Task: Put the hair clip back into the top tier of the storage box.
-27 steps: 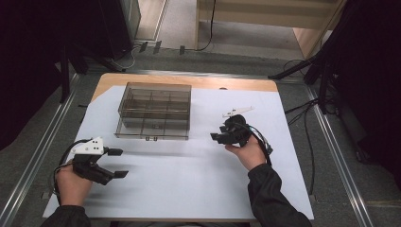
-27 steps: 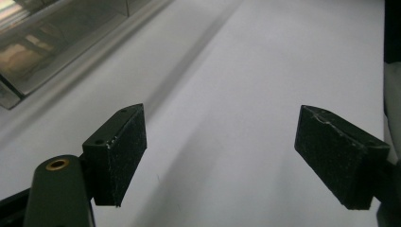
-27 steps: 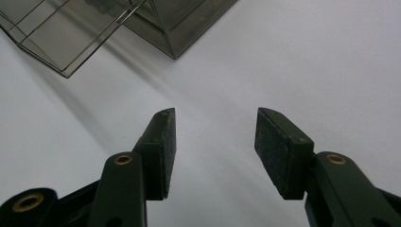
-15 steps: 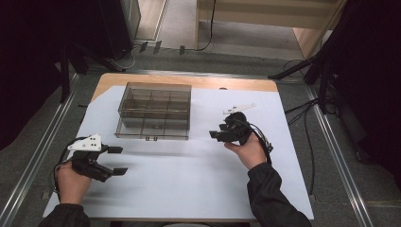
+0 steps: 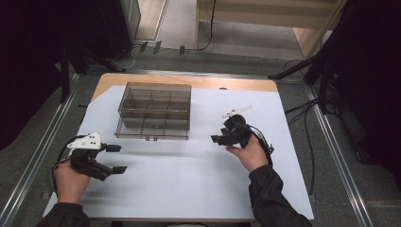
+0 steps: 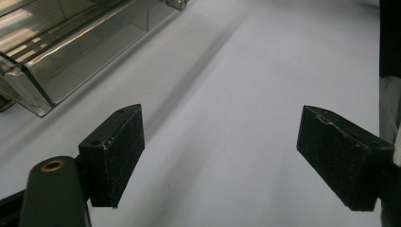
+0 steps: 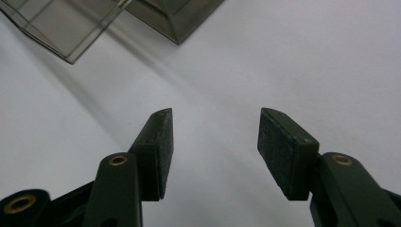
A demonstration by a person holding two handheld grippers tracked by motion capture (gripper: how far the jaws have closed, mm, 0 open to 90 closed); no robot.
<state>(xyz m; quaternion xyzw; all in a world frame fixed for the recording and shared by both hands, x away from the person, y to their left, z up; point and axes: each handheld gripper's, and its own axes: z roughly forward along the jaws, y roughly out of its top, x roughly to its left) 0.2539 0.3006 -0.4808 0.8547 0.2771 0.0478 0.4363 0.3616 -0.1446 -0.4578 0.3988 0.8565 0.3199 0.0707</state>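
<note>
While both tools gape empty over white sheet (image 5: 189, 184), compartment box (image 5: 153, 111) sits untouched.

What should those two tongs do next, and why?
Probably bring the right tongs toward the clear compartment box. Both the right and the left tongs stand open with nothing between them, apart from the box on the white sheet, and the right ones point at it.
</note>
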